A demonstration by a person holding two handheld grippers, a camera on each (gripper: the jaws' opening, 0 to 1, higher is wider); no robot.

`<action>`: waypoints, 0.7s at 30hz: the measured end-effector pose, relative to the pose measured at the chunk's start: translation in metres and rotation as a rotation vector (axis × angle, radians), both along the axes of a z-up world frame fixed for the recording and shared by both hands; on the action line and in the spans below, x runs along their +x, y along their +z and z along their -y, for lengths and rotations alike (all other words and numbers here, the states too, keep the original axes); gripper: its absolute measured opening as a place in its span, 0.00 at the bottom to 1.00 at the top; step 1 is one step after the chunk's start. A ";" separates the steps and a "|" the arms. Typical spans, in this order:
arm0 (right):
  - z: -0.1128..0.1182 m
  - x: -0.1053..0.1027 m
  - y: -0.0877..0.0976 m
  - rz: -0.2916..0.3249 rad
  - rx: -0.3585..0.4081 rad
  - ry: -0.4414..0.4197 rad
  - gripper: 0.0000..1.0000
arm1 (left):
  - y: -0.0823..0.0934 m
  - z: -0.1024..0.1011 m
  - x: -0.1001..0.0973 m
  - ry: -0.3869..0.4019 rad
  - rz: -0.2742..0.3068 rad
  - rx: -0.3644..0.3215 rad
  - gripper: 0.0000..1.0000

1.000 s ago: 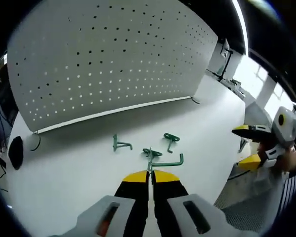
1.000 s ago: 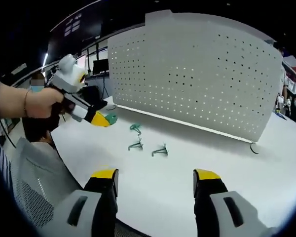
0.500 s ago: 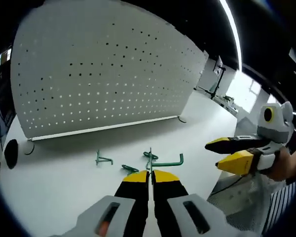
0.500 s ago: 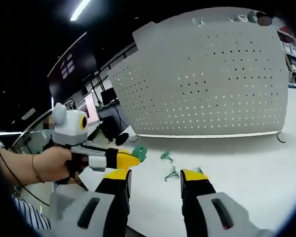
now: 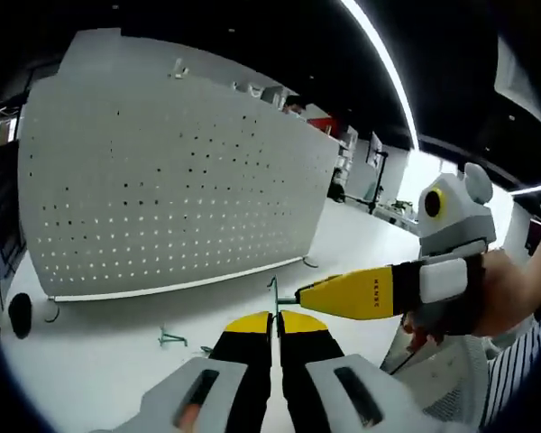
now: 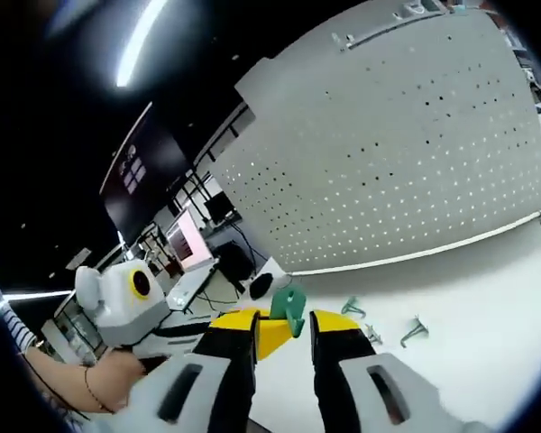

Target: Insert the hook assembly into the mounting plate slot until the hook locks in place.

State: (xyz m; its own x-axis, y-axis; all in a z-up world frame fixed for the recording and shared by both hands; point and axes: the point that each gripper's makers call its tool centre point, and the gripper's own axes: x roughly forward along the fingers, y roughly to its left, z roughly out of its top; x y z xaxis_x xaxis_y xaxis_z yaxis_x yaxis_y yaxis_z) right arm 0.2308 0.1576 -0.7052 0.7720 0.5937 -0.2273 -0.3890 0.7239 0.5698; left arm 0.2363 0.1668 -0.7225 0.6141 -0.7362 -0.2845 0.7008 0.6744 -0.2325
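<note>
A tall white perforated metal pegboard point(image 5: 162, 189) stands on the white desk point(image 6: 487, 298). In front of it, the left gripper point(image 5: 276, 317), clamped shut, holds a green wire hook point(image 6: 293, 309); the right gripper point(image 6: 282, 317), slightly parted, closes around it. Best steady the hook, then aim its prongs squarely at the pegboard's holes.

a long ceiling light strip point(image 5: 383, 63) runs across the upper right of the left gripper view. computer monitors point(image 6: 187, 242) glow at centre left of the right gripper view, on background desks.
</note>
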 end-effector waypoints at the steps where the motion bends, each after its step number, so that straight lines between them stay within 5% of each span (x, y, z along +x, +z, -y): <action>1: -0.001 0.000 0.001 0.000 0.001 0.001 0.16 | 0.002 0.000 0.000 0.003 0.012 -0.002 0.01; 21: -0.010 0.001 0.018 0.040 0.063 0.001 0.03 | 0.025 -0.008 -0.001 0.021 0.102 -0.056 0.01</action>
